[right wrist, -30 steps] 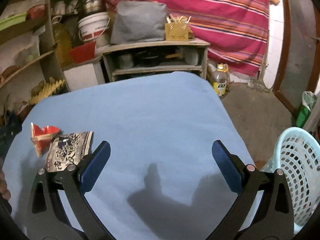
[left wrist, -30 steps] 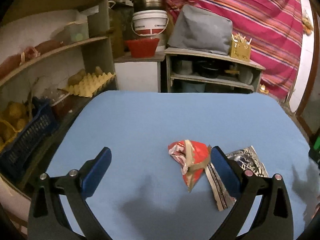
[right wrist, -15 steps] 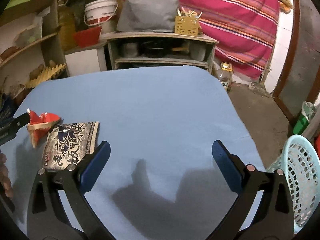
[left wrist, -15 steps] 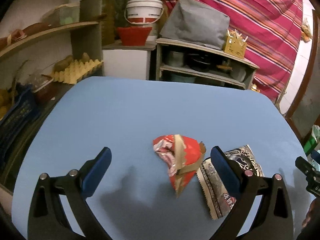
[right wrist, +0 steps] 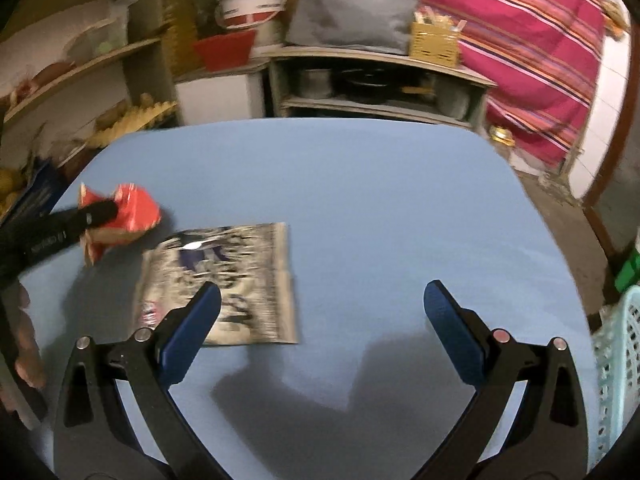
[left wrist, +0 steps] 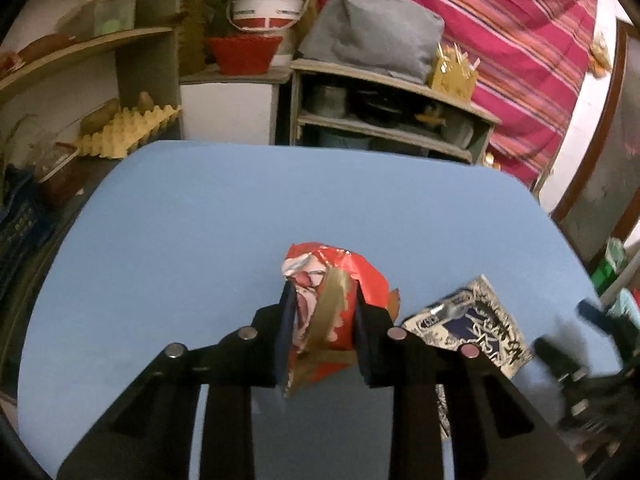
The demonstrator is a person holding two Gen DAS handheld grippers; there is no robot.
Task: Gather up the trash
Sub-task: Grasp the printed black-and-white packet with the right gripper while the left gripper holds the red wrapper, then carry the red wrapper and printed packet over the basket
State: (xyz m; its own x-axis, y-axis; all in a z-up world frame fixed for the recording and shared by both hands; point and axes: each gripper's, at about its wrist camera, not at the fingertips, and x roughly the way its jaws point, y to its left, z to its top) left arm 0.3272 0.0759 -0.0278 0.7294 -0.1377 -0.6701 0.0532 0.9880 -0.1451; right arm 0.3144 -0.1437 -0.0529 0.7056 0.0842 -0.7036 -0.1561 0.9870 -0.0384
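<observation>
In the left wrist view, the left gripper [left wrist: 322,330], seen spread wide with nothing between its fingers a second ago, has just been closing and is now clamped on the crumpled red wrapper [left wrist: 332,300], which is pinched between both pads. The black-and-white packet [left wrist: 470,330] lies flat just beside it to the right, apart from the pads. The blue table [left wrist: 240,216] is bare from the wrapper to its far rounded edge, beyond which the shelves [left wrist: 384,128] stand. The right gripper is seen blurred at the lower right of this view.

In the right wrist view, the right gripper [right wrist: 322,322] is held with its jaws wide apart and nothing between them. Compared with a second ago, the packet [right wrist: 236,276] is seen nearer, its near edge now behind the left fingertip. The red wrapper [right wrist: 132,216] is seen at the table's left edge, gripped by the left gripper. Open tabletop stretches ahead and rightward; a pale blue basket [right wrist: 618,376] stands past the right edge.
</observation>
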